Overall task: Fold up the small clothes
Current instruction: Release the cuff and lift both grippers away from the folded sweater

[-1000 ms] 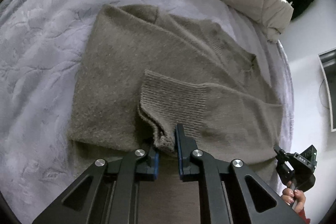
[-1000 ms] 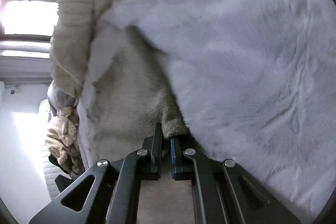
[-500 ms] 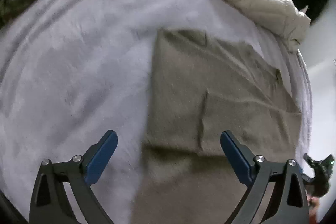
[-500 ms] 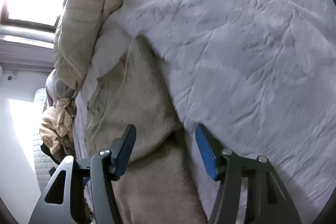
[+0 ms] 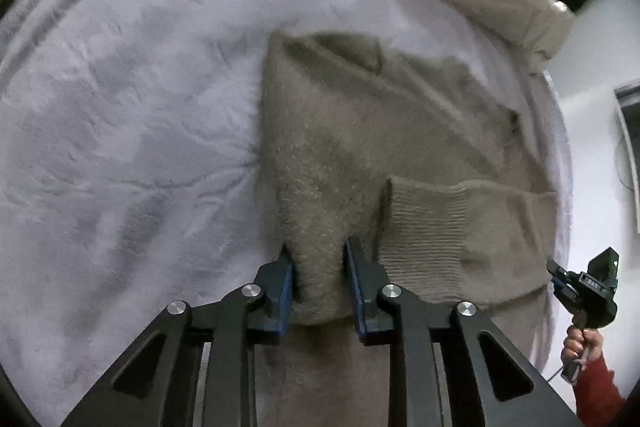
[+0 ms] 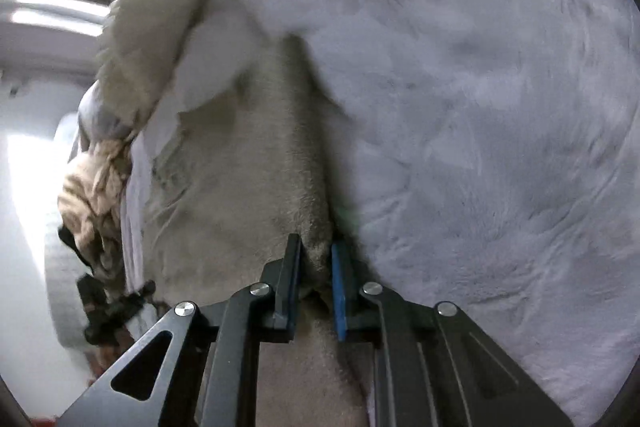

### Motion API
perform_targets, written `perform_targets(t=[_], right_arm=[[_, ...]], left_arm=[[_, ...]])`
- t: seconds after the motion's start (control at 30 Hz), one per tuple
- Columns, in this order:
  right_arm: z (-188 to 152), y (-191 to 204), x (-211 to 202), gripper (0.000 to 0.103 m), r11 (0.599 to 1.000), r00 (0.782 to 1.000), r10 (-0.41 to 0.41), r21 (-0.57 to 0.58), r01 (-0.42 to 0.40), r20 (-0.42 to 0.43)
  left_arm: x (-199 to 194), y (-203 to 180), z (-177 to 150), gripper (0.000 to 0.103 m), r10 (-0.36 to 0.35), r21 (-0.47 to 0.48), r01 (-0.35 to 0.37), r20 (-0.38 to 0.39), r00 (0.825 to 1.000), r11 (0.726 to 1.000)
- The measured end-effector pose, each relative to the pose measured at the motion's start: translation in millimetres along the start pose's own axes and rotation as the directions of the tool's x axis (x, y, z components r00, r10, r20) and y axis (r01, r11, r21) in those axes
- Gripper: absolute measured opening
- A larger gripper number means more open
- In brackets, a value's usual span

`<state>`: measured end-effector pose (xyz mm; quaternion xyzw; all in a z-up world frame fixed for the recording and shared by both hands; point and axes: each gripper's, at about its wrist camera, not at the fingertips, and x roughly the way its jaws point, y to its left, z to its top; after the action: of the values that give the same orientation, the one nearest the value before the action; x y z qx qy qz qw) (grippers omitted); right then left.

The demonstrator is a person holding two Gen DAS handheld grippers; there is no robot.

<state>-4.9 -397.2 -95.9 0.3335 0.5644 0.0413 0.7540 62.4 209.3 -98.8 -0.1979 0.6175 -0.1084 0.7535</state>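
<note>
Pinching fuzzy taupe knit sweater [image 5: 360,147] edges, both grippers' jaws, left [image 5: 319,269] and right [image 6: 316,269], over plush grey blanket [image 5: 120,147].

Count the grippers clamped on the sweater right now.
2. The left gripper pinches the taupe sweater at its near left edge; the right gripper pinches the sweater's edge beside the grey blanket. The grip underneath is hidden.

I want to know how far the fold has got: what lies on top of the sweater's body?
A ribbed cuff and its sleeve lie folded across the sweater. Whatever sits beneath them is covered. Both grippers pinch the sweater's edge.
</note>
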Motion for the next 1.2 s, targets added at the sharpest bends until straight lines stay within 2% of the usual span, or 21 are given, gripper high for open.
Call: perform_targets(t=[0.1, 0.27, 0.3, 0.33, 0.37, 0.4, 0.5, 0.67, 0.7, 0.73, 0.83, 0.87, 0.9, 0.97, 1.07, 1.2], right_arm=[[0, -10, 13, 0.015, 0.997, 0.997, -0.073, 0.001, 0.073, -0.03], [-3, -16, 18, 0.018, 0.995, 0.997, -0.071, 0.066, 0.072, -0.02], [-4, -15, 14, 0.02, 0.995, 0.997, -0.069, 0.072, 0.071, -0.018], [-6, -12, 9, 0.023, 0.994, 0.996, -0.083, 0.067, 0.085, -0.023], [-9, -10, 5, 0.024, 0.993, 0.995, -0.096, 0.059, 0.098, -0.026], [-12, -5, 0, 0.027, 0.992, 0.993, -0.115, 0.05, 0.117, -0.028], [-26, 6, -11, 0.049, 0.987, 0.987, -0.156, 0.026, 0.157, -0.035], [-53, 31, -23, 0.053, 0.984, 0.982, -0.18, -0.019, 0.179, -0.063], [-59, 37, -25, 0.056, 0.983, 0.98, -0.185, -0.027, 0.183, -0.069], [-63, 42, -26, 0.062, 0.982, 0.979, -0.189, -0.034, 0.187, -0.074], [-79, 60, -27, 0.071, 0.975, 0.973, -0.213, -0.079, 0.206, -0.091], [-82, 65, -27, 0.074, 0.972, 0.97, -0.223, -0.095, 0.215, -0.091], [-86, 72, -28, 0.08, 0.968, 0.968, -0.234, -0.114, 0.223, -0.089], [-92, 83, -30, 0.085, 0.957, 0.961, -0.265, -0.146, 0.252, -0.073], [-98, 96, -32, 0.103, 0.948, 0.957, -0.282, -0.177, 0.266, -0.073], [-102, 105, -36, 0.103, 0.935, 0.955, -0.292, -0.223, 0.274, -0.05]], left_arm=[[1, 2, -3, 0.019, 0.053, 0.061, -0.053, -0.002, 0.999, 0.997], [5, -3, -4, 0.022, 0.092, 0.051, -0.093, 0.012, 0.996, 0.994], [4, -7, -7, 0.038, 0.12, 0.059, -0.121, 0.012, 0.993, 0.991], [3, -12, -9, 0.066, 0.17, 0.068, -0.171, 0.012, 0.985, 0.983], [2, -18, -11, 0.075, 0.201, 0.079, -0.202, 0.023, 0.979, 0.976], [-2, -23, -15, 0.077, 0.218, 0.094, -0.221, 0.043, 0.975, 0.971], [-8, -34, -26, 0.077, 0.248, 0.12, -0.25, 0.032, 0.968, 0.961], [-23, -69, -52, 0.078, 0.303, 0.188, -0.305, 0.04, 0.952, 0.934], [-25, -74, -54, 0.082, 0.305, 0.196, -0.306, 0.04, 0.952, 0.931], [-27, -83, -61, 0.082, 0.306, 0.207, -0.306, 0.032, 0.951, 0.929], [-36, -100, -77, 0.082, 0.296, 0.236, -0.294, 0.024, 0.955, 0.926], [-37, -107, -80, 0.085, 0.295, 0.246, -0.292, 0.023, 0.955, 0.924], [-40, -109, -84, 0.102, 0.295, 0.253, -0.291, 0.021, 0.955, 0.923], [-44, -121, -90, 0.103, 0.293, 0.256, -0.291, 0.028, 0.956, 0.922], [-50, -138, -101, 0.103, 0.294, 0.267, -0.288, 0.016, 0.956, 0.92], [-53, -148, -109, 0.103, 0.318, 0.259, -0.308, 0.004, 0.948, 0.915]])
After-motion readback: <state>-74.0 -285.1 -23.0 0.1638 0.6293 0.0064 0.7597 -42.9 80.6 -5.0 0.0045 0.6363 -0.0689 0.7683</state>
